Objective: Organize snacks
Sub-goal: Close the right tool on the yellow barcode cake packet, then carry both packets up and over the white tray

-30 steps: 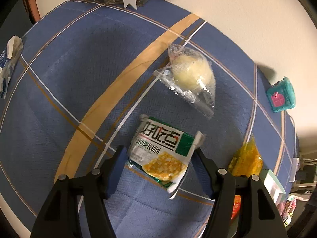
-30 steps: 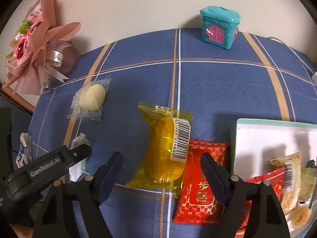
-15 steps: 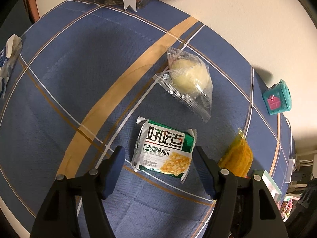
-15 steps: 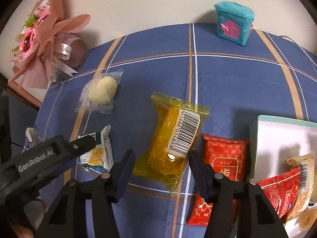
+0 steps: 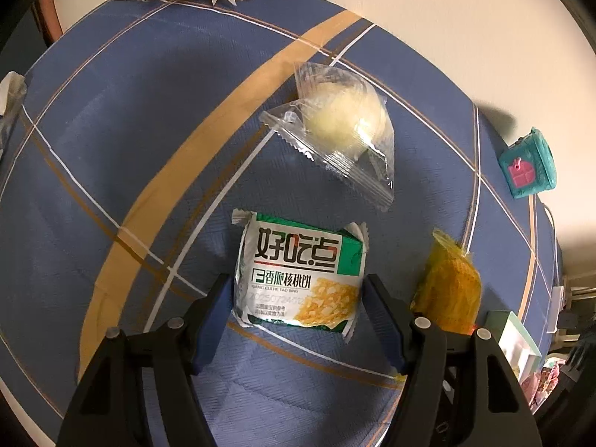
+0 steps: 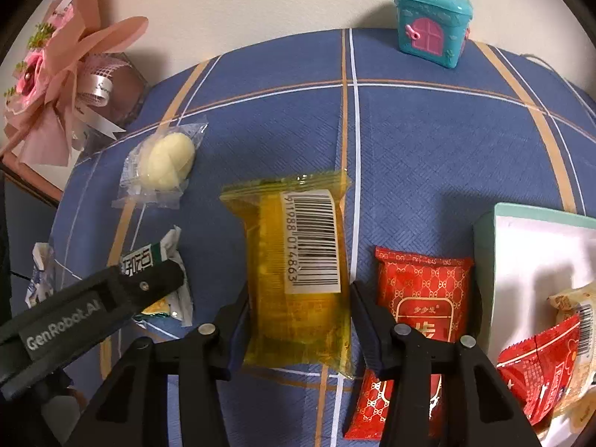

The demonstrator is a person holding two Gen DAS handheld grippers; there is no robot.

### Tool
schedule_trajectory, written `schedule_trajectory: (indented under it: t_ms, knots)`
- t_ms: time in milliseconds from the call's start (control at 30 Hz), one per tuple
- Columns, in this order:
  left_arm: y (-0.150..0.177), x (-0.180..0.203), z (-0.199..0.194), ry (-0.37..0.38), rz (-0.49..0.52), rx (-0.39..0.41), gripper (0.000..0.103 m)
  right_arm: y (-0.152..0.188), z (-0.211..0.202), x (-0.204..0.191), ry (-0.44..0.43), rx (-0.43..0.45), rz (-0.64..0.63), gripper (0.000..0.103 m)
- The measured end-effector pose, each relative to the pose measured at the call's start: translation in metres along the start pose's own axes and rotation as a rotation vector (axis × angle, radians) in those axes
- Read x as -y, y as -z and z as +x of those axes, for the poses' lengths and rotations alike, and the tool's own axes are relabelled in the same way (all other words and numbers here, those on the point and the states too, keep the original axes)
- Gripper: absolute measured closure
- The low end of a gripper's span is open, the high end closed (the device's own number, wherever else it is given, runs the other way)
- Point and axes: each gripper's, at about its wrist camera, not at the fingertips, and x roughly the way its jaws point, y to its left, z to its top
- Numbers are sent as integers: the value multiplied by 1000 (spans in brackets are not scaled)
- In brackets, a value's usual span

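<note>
Left tongs (image 5: pixel 298 290): spread apart, one finger on either side of the green-and-white snack packet (image 5: pixel 300 275), pads close against the packet's lower edges; firm clamping cannot be told. Packet lying flat on the blue plaid worktop (image 5: pixel 111 149), printed face up, at 6 o'clock in the left wrist view. Clear-wrapped pale bun (image 5: pixel 335 126) at 1 o'clock from the packet, apart from it, resting across a white stripe of the cloth. Yellow snack packet (image 5: pixel 450 279) at 3 o'clock from the green packet, just beside the right finger of the left tongs. Teal toy house (image 5: pixel 529 165) at the far 3 o'clock edge of the worktop, against the wall.

Right tongs (image 6: pixel 298 316): spread apart, straddling the lower half of the yellow snack packet (image 6: pixel 298 268), barcode label up; fingers close alongside its edges, grip not confirmed. Red snack packet (image 6: pixel 421 298) at 3 o'clock from the yellow one, partly under the right finger. White tray with a mint rim (image 6: pixel 484 246) at 3 o'clock beyond that, holding further red and cream packets. Pale bun (image 6: pixel 169 165) at 10 o'clock. Green-and-white packet (image 6: pixel 149 260) at 9 o'clock, partly covered by the left tongs' black body. Pink bouquet (image 6: pixel 56 85) at 10 o'clock, at the worktop's far corner. Teal toy house (image 6: pixel 432 24) at 1 o'clock, at the back edge.
</note>
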Motion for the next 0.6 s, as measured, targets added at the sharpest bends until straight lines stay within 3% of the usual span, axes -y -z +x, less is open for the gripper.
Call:
schedule_trajectory:
  t_ms: [600]
  knots:
    - [4,15,10,-13,32,23,32,11,4,-21,109,28,-109,50]
